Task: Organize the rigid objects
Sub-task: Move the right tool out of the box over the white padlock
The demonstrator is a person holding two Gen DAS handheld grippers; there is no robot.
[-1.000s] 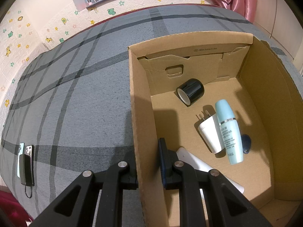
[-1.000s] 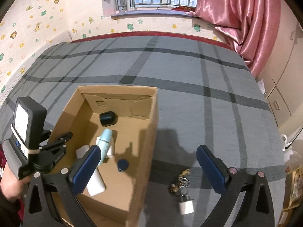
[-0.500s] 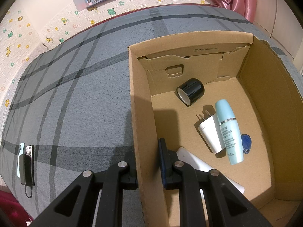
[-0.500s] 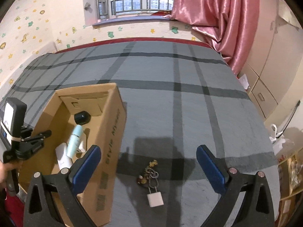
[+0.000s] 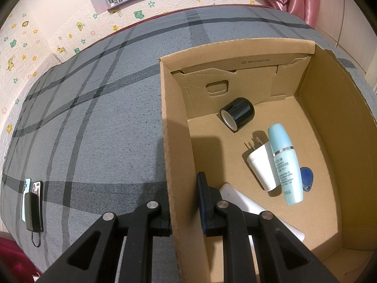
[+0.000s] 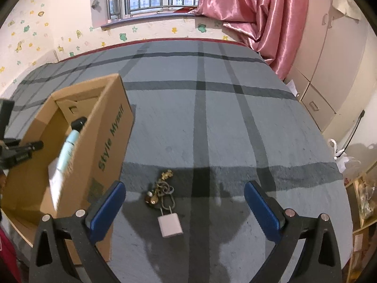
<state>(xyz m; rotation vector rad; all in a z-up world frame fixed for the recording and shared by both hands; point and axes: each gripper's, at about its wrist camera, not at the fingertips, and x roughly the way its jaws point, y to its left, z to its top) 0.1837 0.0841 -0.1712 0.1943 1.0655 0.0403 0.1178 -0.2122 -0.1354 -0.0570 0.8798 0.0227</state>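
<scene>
My left gripper [image 5: 183, 184] is shut on the near left wall of a cardboard box [image 5: 172, 122], one finger outside, one inside. Inside the box lie a black cup [image 5: 238, 113], a white plug [image 5: 260, 167], a pale blue bottle [image 5: 284, 162], a small blue tag [image 5: 306, 178] and a flat white object [image 5: 247, 205]. My right gripper [image 6: 185, 202] is open above the grey plaid bed cover, with a white charger plug [image 6: 170, 225] and a bunch of keys [image 6: 160, 189] lying between its fingers. The box [image 6: 103, 146] stands just left of it.
Phones with a black power bank [image 5: 33, 205] lie on the bed cover at the far left. A pink curtain [image 6: 254, 16] and white cupboards [image 6: 329, 75] stand at the right. A shelf with bags [image 6: 362, 193] is beside the bed's right edge.
My right gripper has moved right and down, away from over the box, and now hangs over the charger plug and keys. The left gripper has not moved.
</scene>
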